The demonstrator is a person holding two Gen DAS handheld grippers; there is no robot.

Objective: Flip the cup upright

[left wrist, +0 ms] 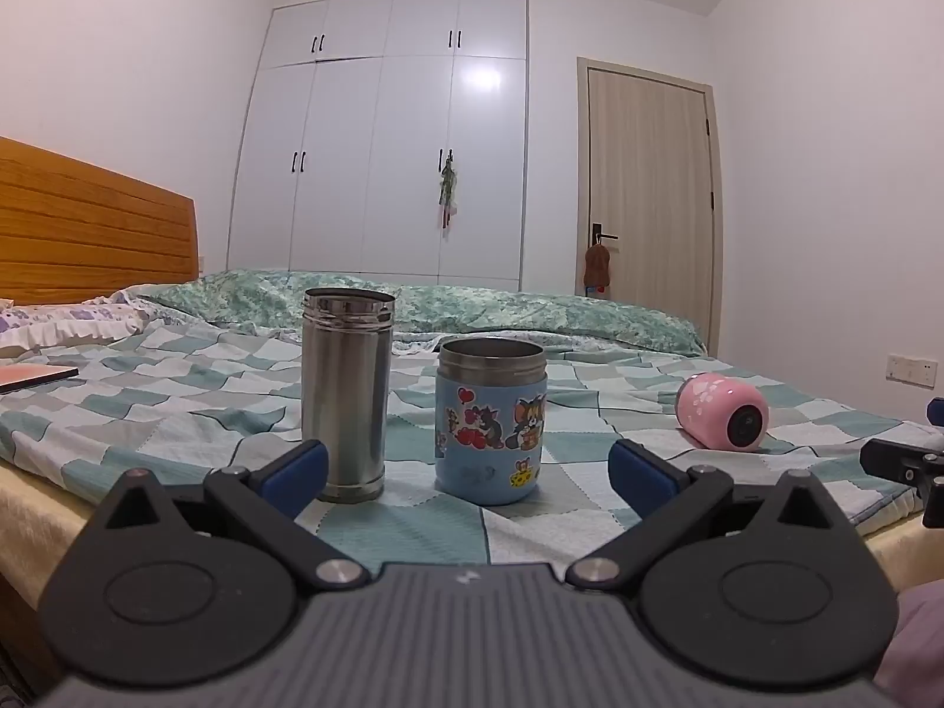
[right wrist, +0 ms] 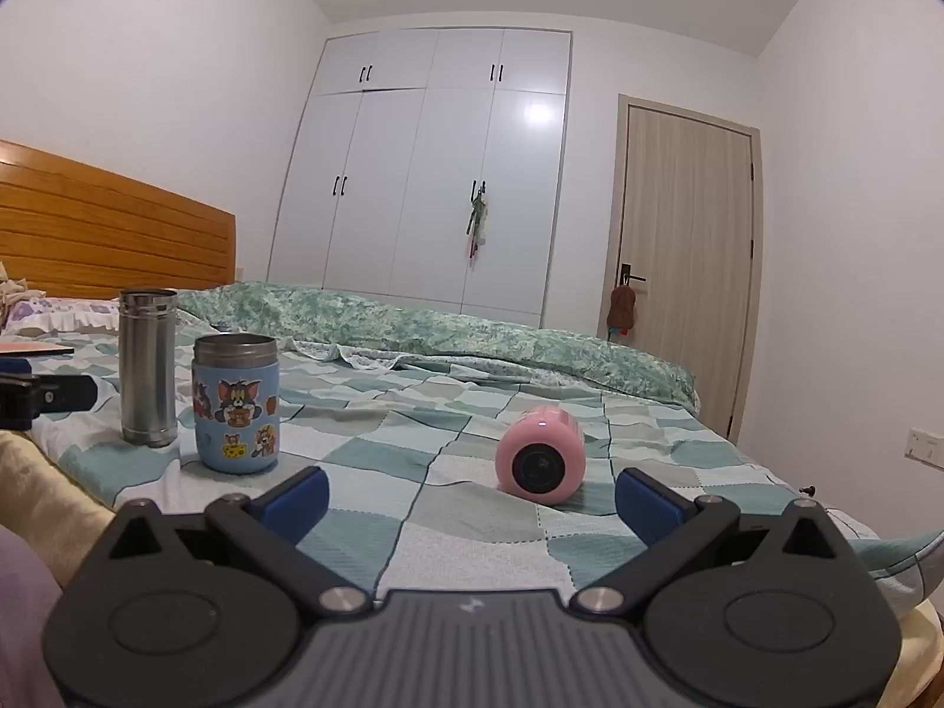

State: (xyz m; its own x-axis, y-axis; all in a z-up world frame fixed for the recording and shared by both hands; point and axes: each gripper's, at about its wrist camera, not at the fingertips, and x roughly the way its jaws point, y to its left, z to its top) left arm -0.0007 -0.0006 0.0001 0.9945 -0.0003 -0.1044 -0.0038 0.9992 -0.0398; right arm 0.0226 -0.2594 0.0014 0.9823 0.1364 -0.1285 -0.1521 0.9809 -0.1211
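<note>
A pink cup (right wrist: 540, 453) lies on its side on the checked bedspread, its dark mouth facing me; it also shows in the left wrist view (left wrist: 724, 411) at the right. My right gripper (right wrist: 472, 501) is open and empty, just short of the pink cup. My left gripper (left wrist: 469, 472) is open and empty, in front of two upright cups: a tall steel cup (left wrist: 345, 392) and a blue cartoon cup (left wrist: 489, 422). Both also show at the left of the right wrist view, the steel cup (right wrist: 147, 369) and the blue cup (right wrist: 236, 404).
The checked bedspread (right wrist: 383, 448) covers the bed, with a rumpled green quilt (right wrist: 442, 324) behind. A wooden headboard (left wrist: 88, 224) stands at the left, a pillow (left wrist: 59, 318) and a flat pink book (left wrist: 35, 376) below it. A white wardrobe and a door are far back.
</note>
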